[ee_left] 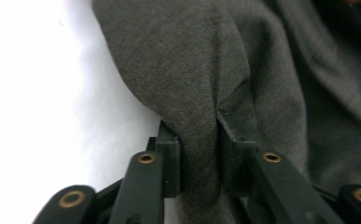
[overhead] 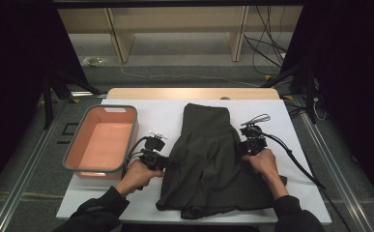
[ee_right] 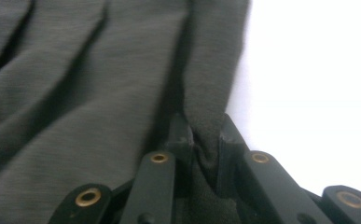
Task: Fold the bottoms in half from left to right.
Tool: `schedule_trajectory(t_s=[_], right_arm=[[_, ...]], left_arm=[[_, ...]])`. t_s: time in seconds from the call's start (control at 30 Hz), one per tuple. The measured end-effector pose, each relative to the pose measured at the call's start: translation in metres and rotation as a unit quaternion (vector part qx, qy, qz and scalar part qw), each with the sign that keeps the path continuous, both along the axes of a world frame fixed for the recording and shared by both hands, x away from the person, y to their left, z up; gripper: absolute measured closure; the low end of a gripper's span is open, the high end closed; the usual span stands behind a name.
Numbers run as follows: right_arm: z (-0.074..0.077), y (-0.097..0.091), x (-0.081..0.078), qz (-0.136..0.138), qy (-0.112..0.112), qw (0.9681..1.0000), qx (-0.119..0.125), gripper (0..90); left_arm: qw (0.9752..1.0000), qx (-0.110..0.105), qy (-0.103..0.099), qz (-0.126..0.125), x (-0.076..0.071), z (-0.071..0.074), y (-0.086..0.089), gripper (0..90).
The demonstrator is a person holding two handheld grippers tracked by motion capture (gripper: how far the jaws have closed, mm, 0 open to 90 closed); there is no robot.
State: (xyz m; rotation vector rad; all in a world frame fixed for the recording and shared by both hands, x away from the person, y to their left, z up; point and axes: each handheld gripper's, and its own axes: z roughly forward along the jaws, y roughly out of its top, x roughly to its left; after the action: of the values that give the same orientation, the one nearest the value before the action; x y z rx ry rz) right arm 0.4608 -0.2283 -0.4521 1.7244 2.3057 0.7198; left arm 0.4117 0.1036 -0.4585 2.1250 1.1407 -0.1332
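At far left of the white table (overhead: 151, 113): salmon-pink bin with grey rim (overhead: 129, 140), nothing visible inside, just beside the left gripper (overhead: 161, 162) and apart from the cloth. Black cable loops between bin and gripper.

Next, left gripper: held in the left hand (overhead: 138, 174), pointing right into the left edge of the dark grey-green pleated skirt (overhead: 208, 154). In the left gripper view (ee_left: 200, 154), a bunched fold of skirt (ee_left: 201, 93) sits between the pads (ee_left: 171, 154); narrow gap, fabric pinched on both sides.

Centre: skirt lies flat on the table, waistband toward the far edge, hem toward the near edge, spread out and pleated.

Right: right gripper (overhead: 246, 146) in the right hand (overhead: 264, 162), at the skirt's right edge. In the right gripper view (ee_right: 205, 144), jaws nearly closed on a thin fold of the skirt's edge (ee_right: 211, 93), bare white table (ee_right: 318, 84) beyond.

Far right: cable trails off the table's right side. Nothing lying on top of the skirt. Behind table: wooden shelf frame (overhead: 175, 29), loose wires on the floor.
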Motion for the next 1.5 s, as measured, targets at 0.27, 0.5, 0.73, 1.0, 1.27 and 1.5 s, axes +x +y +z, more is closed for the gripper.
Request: schedule_trajectory(t_s=[0.27,0.5,0.73,1.0,1.27,1.5], right_arm=[[-0.005,-0.002,0.002,0.017,0.013,0.9986,-0.048,78.8],[-0.005,-0.004,-0.006,0.030,0.031,0.9971,-0.062,76.5],[-0.003,-0.006,-0.008,0.027,0.016,0.9962,-0.081,78.1],[-0.005,-0.012,-0.001,0.011,0.005,0.9967,-0.081,78.0],[-0.004,-0.015,-0.004,0.010,0.000,0.9974,-0.072,59.1],[0.001,-0.016,-0.009,0.021,0.001,0.9983,-0.054,52.0]], left_arm=[[0.9995,0.021,0.013,-0.020,-0.005,-0.009,-0.005,71.6],[0.9988,0.027,0.026,-0.032,-0.005,-0.012,-0.005,70.6],[0.9980,0.038,0.027,-0.043,-0.009,-0.014,-0.008,70.3],[0.9974,0.037,0.036,-0.051,-0.014,-0.015,-0.010,68.7],[0.9951,0.052,0.042,-0.073,-0.027,-0.016,-0.012,59.0],[0.9923,0.063,0.055,-0.091,-0.045,-0.019,-0.010,53.9]])
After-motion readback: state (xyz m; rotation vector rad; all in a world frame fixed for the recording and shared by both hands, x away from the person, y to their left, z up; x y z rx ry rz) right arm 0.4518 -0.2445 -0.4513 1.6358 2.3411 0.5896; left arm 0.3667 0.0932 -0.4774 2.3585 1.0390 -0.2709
